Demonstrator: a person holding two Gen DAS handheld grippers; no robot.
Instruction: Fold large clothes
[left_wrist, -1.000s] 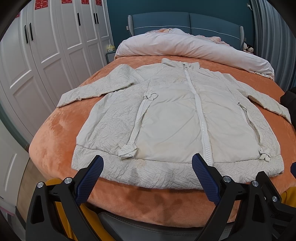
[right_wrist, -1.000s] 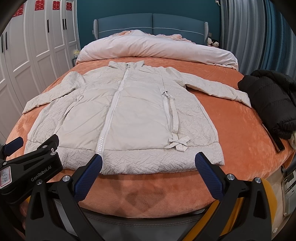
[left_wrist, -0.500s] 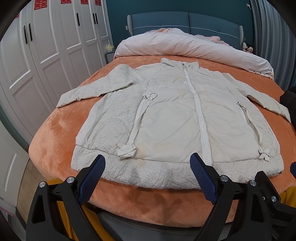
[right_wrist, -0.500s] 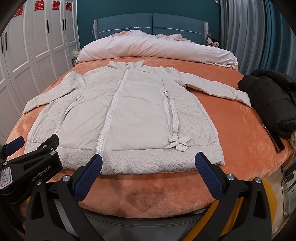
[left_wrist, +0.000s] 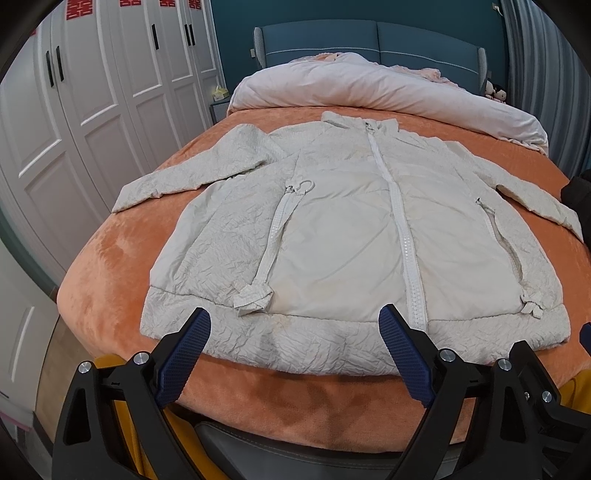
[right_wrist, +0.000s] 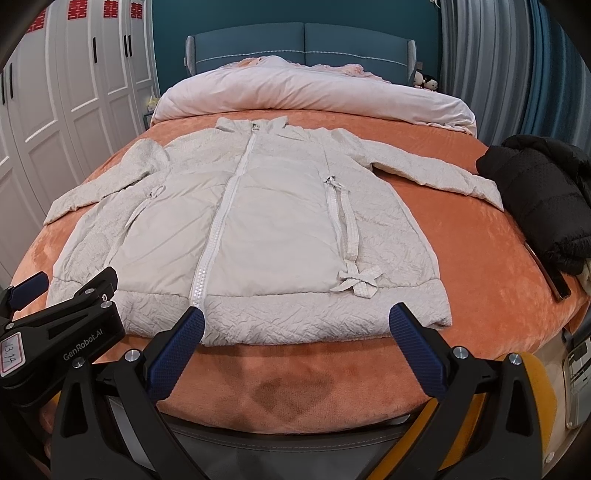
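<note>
**Inspector:** Cream quilted fabric: the jacket (left_wrist: 343, 240) lies flat, front up and zipped, across the centre of the orange bedspread (left_wrist: 110, 273), collar toward the top of the frame, hem nearest the lens. State of the left gripper (left_wrist: 293, 345)?

**Assistant:** Spread wide, nothing between the blue pads (left_wrist: 184, 350). Both tips sit low in the frame, overlapping the jacket's hem band in the picture; whether they touch cloth cannot be told from this angle.

**Inspector:** And the right gripper (right_wrist: 295, 339)?

**Assistant:** Likewise wide apart and holding nothing, at the hem in the lower centre of its own view. Contact again unclear. The left gripper's body intrudes at the lower left of that view, its label only partly legible.

**Inspector:** What is cut off or obscured?

**Assistant:** In the left wrist view, the sleeve running to the right edge of the frame is clipped by the fisheye border, beside a dark shape too cropped to name. The right wrist view shows that side properly: a black padded coat (right_wrist: 543, 192) at the right edge, just past the cuff, whether touching it is unclear. A slim dark object (right_wrist: 550, 273) lies below the coat; too small to identify.

**Inspector:** Background?

**Assistant:** Pale duvet (left_wrist: 388, 88) rolled along the top of the bed, hiding the pillows if any; blue headboard (left_wrist: 369, 40) behind; white wardrobe doors (left_wrist: 92, 92) at the left. Small figures at the upper right are too blurred to make out.
</note>
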